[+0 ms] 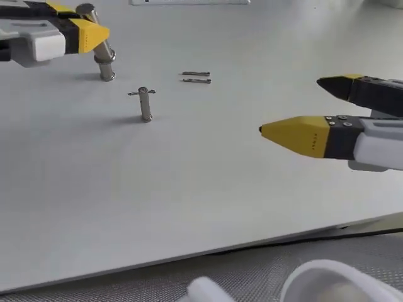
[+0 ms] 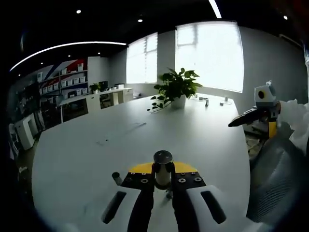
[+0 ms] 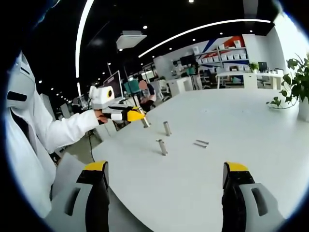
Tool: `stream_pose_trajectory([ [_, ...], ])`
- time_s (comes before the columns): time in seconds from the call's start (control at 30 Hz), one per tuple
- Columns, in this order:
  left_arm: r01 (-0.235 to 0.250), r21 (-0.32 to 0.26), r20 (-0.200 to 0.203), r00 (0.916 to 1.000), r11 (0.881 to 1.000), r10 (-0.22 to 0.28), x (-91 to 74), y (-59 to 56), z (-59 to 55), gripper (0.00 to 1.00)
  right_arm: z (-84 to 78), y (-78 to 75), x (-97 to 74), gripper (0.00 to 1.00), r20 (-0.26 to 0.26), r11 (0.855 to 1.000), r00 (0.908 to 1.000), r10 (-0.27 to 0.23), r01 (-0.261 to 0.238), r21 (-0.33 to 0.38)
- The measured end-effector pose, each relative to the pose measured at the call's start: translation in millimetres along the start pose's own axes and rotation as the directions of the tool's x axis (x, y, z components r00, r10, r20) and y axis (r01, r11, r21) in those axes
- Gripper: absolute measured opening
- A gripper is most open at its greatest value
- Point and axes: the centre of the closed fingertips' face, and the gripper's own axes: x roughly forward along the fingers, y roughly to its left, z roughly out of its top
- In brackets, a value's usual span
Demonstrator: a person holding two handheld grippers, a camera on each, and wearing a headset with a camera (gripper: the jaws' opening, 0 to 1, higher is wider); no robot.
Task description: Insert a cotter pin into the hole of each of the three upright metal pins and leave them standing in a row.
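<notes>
While left tongs [image 1: 93, 30] clamp a metal pin [image 2: 163, 164], right tongs [image 1: 289, 106] gape and cotter pins [image 1: 196, 77] lie loose.

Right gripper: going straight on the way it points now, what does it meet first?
Probably the standing pin with a cotter pin through it: it sits almost centred between the open jaws of the right gripper. Height is unclear, so it might pass over it.

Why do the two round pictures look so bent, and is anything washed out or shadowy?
Left gripper view: fisheye bends the ceiling light strip into a curve, the window glares white. Right gripper view: the table bows too. Head view: no bending, even light, faint shadow beside the metal pin.
</notes>
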Motion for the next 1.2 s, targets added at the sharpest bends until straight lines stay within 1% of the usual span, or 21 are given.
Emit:
stream_pose_trajectory([
  [0.07,0.039,0.011,-0.008,0.9992,0.999,-0.039,2.9,-15.6,-3.6,0.10,-0.1,-0.5,-0.9,0.96,0.007,1.000,0.9999,-0.009,0.009,-0.009],
  [0.17,0.064,0.013,-0.015,0.9979,0.998,-0.063,8.4,-30.8,-9.9,0.10,2.0,2.2,-2.7,0.96,0.030,1.000,0.9995,-0.005,0.005,0.002],
  [0.23,0.073,0.017,-0.024,0.9971,0.997,-0.072,13.5,-38.7,-16.3,0.10,1.2,3.7,-3.1,0.96,0.032,1.000,0.9995,-0.001,0.000,0.002],
  [0.27,0.073,0.012,-0.030,0.9969,0.997,-0.072,15.8,-41.0,-19.3,0.10,0.4,4.1,-3.2,0.96,0.028,1.000,0.9996,0.000,0.000,0.004],
  [0.33,0.079,-0.018,-0.042,0.9959,0.997,-0.080,20.7,-47.1,-26.8,0.10,-0.1,5.3,-4.0,0.96,0.024,1.000,0.9997,0.001,-0.001,0.000],
  [0.37,0.079,-0.019,-0.048,0.9957,0.997,-0.079,23.6,-50.2,-30.2,0.10,0.0,5.9,-4.3,0.96,0.024,1.000,0.9997,0.004,-0.004,0.002],
  [0.47,0.074,-0.003,-0.077,0.9942,0.997,-0.074,28.9,-55.6,-39.4,0.10,1.0,7.2,-5.5,0.96,0.029,1.000,0.9995,0.008,-0.008,0.007],
  [0.5,0.080,0.013,-0.087,0.9931,0.997,-0.078,31.0,-57.6,-43.5,0.10,1.5,7.0,-5.9,0.96,0.031,1.000,0.9995,0.006,-0.006,0.007],
  [0.53,0.079,0.014,-0.095,0.9925,0.997,-0.077,32.6,-58.3,-46.4,0.10,1.6,7.0,-6.1,0.96,0.032,1.000,0.9995,0.006,-0.007,0.006],
  [0.57,0.085,0.036,-0.120,0.9895,0.996,-0.081,34.0,-60.2,-52.9,0.10,1.6,7.2,-6.2,0.96,0.032,1.000,0.9995,0.008,-0.008,0.008],
  [0.63,0.086,0.029,-0.132,0.9879,0.996,-0.081,37.9,-65.0,-60.1,0.10,1.8,6.9,-6.0,0.96,0.034,1.000,0.9994,0.011,-0.012,0.008],
  [0.7,0.086,0.042,-0.142,0.9866,0.995,-0.079,39.6,-67.8,-64.7,0.10,1.7,6.2,-5.5,0.96,0.034,1.000,0.9993,0.013,-0.013,0.010],
  [0.73,0.088,0.062,-0.156,0.9847,0.994,-0.077,42.2,-73.3,-64.9,0.10,1.6,5.8,-5.0,0.96,0.034,1.000,0.9993,0.014,-0.014,0.011],
  [0.77,0.086,0.064,-0.164,0.9837,0.994,-0.074,44.6,-77.9,-64.4,0.10,1.7,5.8,-4.6,0.96,0.036,1.000,0.9992,0.016,-0.016,0.013],
  [0.9,0.086,0.054,-0.191,0.9788,0.995,-0.074,48.8,-79.1,-78.7,0.11,0.1,7.4,-2.0,0.96,0.035,0.999,0.9990,0.028,-0.029,0.019],
  [0.97,0.085,0.044,-0.213,0.9743,0.995,-0.074,50.5,-78.7,-85.9,0.11,-2.2,8.6,-0.8,0.96,0.029,0.999,0.9991,0.030,-0.031,0.020],
  [1.03,0.087,0.059,-0.234,0.9697,0.994,-0.071,51.5,-78.1,-92.0,0.11,-3.9,8.0,-0.5,0.96,0.028,0.999,0.9991,0.031,-0.032,0.026],
  [1.2,0.089,0.054,-0.236,0.9689,0.995,-0.074,52.6,-79.0,-97.0,0.11,-7.7,6.5,-1.0,0.96,0.021,0.999,0.9993,0.032,-0.033,0.037],
])
